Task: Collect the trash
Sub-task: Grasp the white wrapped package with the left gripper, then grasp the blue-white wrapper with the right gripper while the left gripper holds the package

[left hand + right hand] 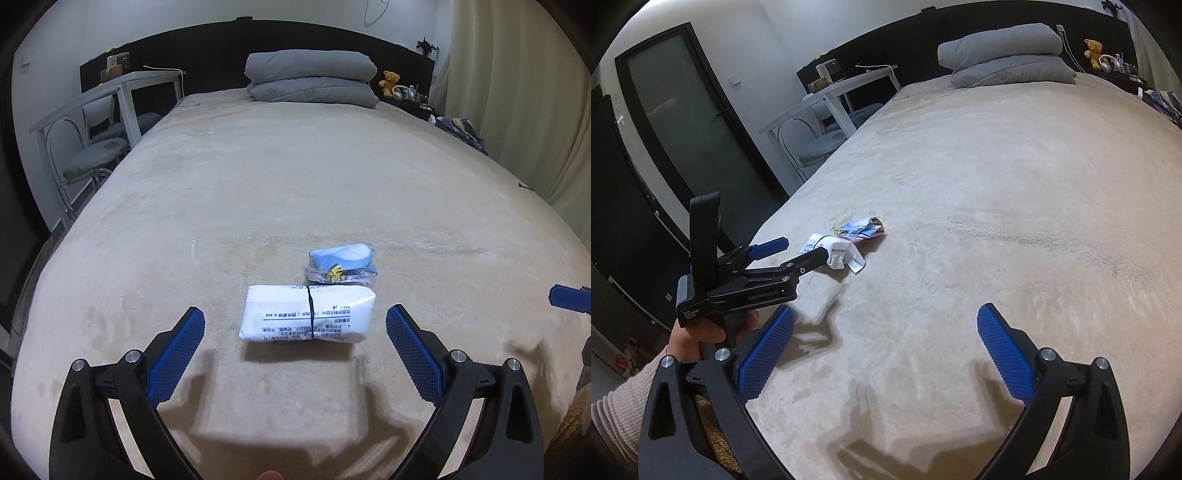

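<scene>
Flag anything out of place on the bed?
Two bits of packaging lie on the otherwise tidy bed cover: a white printed pack banded round its middle, and just beyond it a crumpled clear wrapper with blue inside. The left tool is open, lined up on the pack. Nothing spilled or torn.

fingers [413, 350]: blue ridged pads | frame: black, silver screws | sleeve [624, 398]: beige ribbed knit

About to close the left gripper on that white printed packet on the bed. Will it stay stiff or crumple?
The white packet looks soft: its wrapper puckers at a dark band, so it will probably squash. Glossy film may slip. It likely sinks into the plush bed cover when pushed.
</scene>
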The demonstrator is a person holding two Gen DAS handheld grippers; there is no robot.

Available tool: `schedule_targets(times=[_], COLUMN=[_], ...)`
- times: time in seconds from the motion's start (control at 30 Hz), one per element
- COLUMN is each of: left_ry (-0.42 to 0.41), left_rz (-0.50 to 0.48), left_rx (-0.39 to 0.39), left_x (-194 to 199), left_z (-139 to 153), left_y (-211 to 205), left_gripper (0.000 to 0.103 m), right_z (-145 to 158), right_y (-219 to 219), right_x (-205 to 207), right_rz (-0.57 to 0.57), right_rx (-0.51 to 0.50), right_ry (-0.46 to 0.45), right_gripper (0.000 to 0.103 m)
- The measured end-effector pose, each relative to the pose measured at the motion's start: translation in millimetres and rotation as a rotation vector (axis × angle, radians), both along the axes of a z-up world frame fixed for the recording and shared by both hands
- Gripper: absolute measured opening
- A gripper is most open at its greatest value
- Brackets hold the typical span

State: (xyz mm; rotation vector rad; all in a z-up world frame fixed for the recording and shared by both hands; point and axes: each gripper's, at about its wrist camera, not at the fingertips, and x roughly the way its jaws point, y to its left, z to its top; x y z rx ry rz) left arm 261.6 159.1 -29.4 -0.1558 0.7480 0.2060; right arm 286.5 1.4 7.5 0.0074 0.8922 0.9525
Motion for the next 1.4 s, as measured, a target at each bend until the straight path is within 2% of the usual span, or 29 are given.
schedule_targets(times=[0.23, 0.3, 0.33, 0.37, 0.4, 0.63, 1.0, 1.4], left_ry=[0.035, 0.039, 0.035, 0.030, 0.037, 0.006, -0.056, -0.120], left_rz=[-0.056, -0.059, -0.057, -0.055, -0.047, -0.056, 0.021, 0.121], left_rx=[0.026, 0.012, 0.001, -0.002, 0.001, 0.010, -0.020, -0.063], left_x=[13.9, 14.9, 13.2, 12.7, 13.3, -1.2, -39.2, -69.7], left_z=[-14.0, -14.4, -13.1, -11.7, -10.8, -1.2, 17.7, 33.3], left_y=[-3.6, -2.7, -1.0, -0.4, 0.6, -1.1, 14.6, 45.8], left_gripper=[0.096, 0.096, 0.093, 0.080, 0.073, 0.073, 0.073, 0.074], right_z=[-2.7, -4.0, -5.1, -6.0, -6.7, -1.8, -1.9, -16.7], right_y=[17.6, 20.2, 21.0, 21.6, 22.1, 27.3, 50.6, 104.0], right_x=[9.0, 11.8, 12.9, 13.3, 13.4, 5.5, -8.7, -14.9], right_rz=[0.020, 0.018, 0.016, 0.013, 0.012, 0.023, 0.047, 0.058], right_rx=[-0.035, -0.036, -0.037, -0.038, -0.038, -0.037, -0.054, -0.091], right_ry=[-0.017, -0.010, -0.003, 0.004, 0.009, -0.018, -0.037, -0.054], right_gripper=[0.098, 0.098, 0.098, 0.098, 0.098, 0.098, 0.098, 0.098])
